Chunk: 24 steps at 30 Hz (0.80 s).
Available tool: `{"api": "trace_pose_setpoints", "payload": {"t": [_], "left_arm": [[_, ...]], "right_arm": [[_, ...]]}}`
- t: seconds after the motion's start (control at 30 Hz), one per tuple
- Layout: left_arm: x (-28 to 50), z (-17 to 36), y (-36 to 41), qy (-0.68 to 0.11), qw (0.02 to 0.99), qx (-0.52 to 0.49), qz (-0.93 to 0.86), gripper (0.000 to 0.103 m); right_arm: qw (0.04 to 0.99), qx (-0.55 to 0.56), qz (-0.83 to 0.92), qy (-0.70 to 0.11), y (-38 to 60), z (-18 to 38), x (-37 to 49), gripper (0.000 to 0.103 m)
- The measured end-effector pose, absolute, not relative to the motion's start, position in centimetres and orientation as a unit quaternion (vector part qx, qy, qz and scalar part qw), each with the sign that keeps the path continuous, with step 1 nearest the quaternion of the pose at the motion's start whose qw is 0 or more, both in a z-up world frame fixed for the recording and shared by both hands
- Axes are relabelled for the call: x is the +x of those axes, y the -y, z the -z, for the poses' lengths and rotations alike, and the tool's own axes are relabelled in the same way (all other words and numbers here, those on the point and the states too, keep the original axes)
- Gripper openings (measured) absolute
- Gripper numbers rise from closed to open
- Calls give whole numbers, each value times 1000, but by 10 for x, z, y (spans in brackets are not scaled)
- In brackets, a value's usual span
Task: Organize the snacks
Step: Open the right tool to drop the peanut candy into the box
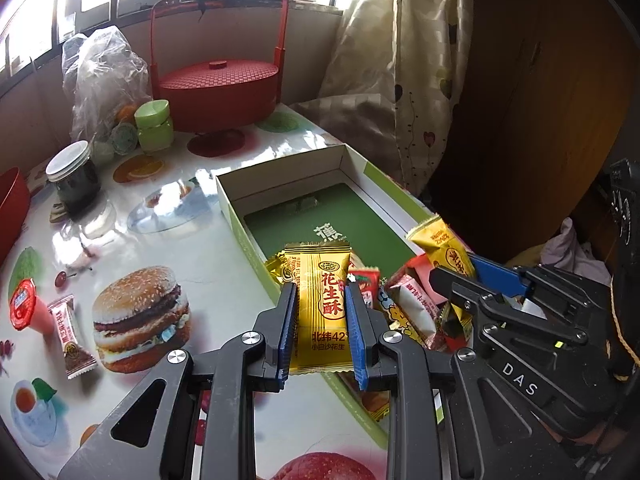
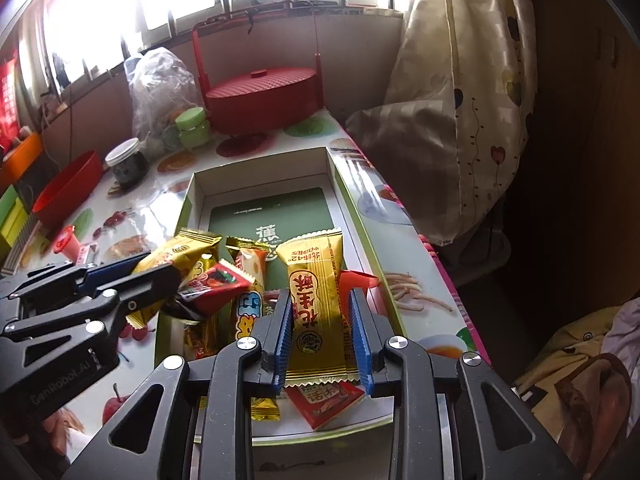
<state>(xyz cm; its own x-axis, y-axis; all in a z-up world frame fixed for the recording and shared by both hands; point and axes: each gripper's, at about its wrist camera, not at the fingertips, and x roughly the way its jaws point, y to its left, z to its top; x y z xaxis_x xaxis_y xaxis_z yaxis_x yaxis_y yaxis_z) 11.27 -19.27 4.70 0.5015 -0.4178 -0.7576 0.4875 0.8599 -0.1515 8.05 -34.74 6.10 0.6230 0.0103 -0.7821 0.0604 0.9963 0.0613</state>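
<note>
An open cardboard box [image 1: 236, 204] with a green floor lies on the table; it also shows in the right wrist view [image 2: 192, 196]. Several wrapped snacks are piled at its near end. My left gripper [image 1: 321, 286] is shut on a gold peanut-crisp packet [image 1: 322, 304] held over the box's near left wall. My right gripper [image 2: 320, 292] is shut on another gold packet [image 2: 316, 312] above the pile. Each gripper appears in the other's view, the right one [image 1: 460, 276] and the left one [image 2: 156, 268]. A pink-white candy [image 1: 71, 338] and a red-lidded jelly cup [image 1: 25, 306] lie on the table at left.
A red lidded basket with a tall handle [image 1: 218, 88] stands at the back. A green jar [image 1: 154, 124], a dark jar with a white lid [image 1: 74, 176], a plastic bag [image 1: 102, 76] and a red bowl [image 2: 68, 188] stand at back left. A curtain [image 1: 396, 92] hangs at right.
</note>
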Motion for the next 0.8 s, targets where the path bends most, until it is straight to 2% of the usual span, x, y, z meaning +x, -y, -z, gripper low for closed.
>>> {"api": "trace_pose_setpoints", "payload": {"t": [0.4,0.47,0.53,0.8], "left_arm": [[116,-45,195,-428,865,39,259,26],[117,-44,195,-430,864,39,261,31],[118,-44,193,-430,865,37,257,43],[118,-46,190,-427,867,33,256,43]], "right_arm": [[901,51,8,-432,350,-56,85,28],[900,51,8,-432,350,-56,85,29],[901,50,8,-430,350,-56,86,30],[903,53,11,-427,349,-59,88,35]]}}
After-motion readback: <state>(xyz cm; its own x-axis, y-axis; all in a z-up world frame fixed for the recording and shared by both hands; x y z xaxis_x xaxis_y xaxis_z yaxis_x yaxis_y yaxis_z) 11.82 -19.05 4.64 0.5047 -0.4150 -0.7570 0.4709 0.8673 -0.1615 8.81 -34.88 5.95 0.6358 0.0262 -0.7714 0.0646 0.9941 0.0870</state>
